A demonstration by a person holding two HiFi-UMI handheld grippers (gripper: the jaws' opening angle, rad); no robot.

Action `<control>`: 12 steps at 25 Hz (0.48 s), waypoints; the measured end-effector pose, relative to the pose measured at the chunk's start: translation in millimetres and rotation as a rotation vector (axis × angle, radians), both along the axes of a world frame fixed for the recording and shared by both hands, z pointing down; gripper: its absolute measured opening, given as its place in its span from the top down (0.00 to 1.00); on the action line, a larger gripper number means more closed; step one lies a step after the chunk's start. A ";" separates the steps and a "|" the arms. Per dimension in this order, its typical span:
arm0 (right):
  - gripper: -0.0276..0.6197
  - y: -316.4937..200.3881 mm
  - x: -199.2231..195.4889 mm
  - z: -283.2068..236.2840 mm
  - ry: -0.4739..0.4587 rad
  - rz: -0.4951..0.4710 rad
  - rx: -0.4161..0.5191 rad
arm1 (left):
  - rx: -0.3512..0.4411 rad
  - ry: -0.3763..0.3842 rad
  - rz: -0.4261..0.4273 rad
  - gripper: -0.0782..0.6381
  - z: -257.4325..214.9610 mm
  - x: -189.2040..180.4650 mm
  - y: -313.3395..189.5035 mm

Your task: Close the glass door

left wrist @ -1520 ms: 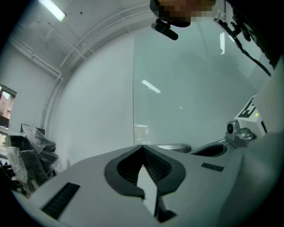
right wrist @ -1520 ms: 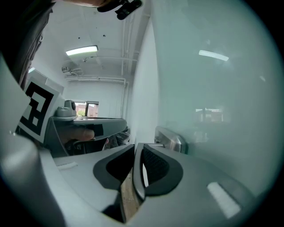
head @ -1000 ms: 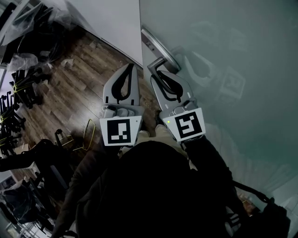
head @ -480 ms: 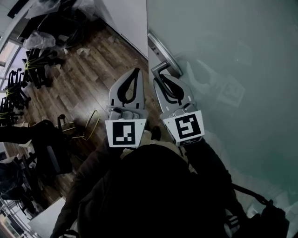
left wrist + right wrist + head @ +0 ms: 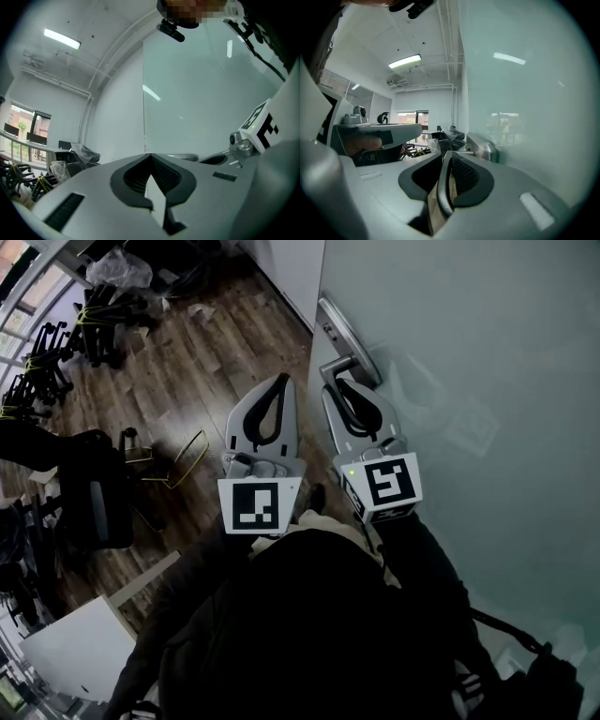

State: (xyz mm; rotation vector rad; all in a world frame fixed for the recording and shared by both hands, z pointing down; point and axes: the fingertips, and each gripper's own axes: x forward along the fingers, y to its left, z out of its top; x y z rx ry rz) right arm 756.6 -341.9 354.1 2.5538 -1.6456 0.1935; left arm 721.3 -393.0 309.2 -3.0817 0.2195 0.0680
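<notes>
At door's free edge: glass door (image 5: 487, 352) seemingly not fully closed | right gripper (image 5: 343, 382) clenched, empty, tip at lever handle (image 5: 347, 362) | left gripper (image 5: 280, 381) clenched, empty, beside | pushing remained.

The person is wearing a dark jacket (image 5: 309, 615) with long dark sleeves, filling the head view around six o'clock. The left gripper (image 5: 280, 380) and right gripper (image 5: 341, 382) are showing light grey jaws with black ribbed lining, making teardrop shapes. The left cube (image 5: 259, 505) and right cube (image 5: 386, 484) are showing black square markers on white, and a green light (image 5: 352, 472) is glowing at the right cube's ten o'clock corner.
</notes>
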 end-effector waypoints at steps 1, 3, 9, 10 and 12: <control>0.86 -2.3 -7.3 0.9 0.002 -0.009 0.000 | -0.003 0.004 -0.003 0.90 0.1 -8.5 -1.5; 0.86 -5.4 -24.3 2.6 0.002 -0.022 -0.007 | 0.001 0.012 -0.006 0.90 -0.3 -28.2 -3.5; 0.86 -28.0 -83.4 2.1 0.006 -0.075 -0.014 | -0.021 0.017 -0.021 0.90 0.5 -96.8 -21.7; 0.86 -32.7 -99.5 1.3 0.011 -0.082 -0.015 | -0.022 0.012 -0.022 0.90 1.2 -113.5 -25.6; 0.86 -43.3 -133.5 1.1 0.024 -0.098 -0.020 | -0.008 0.015 -0.022 0.90 1.1 -147.1 -33.8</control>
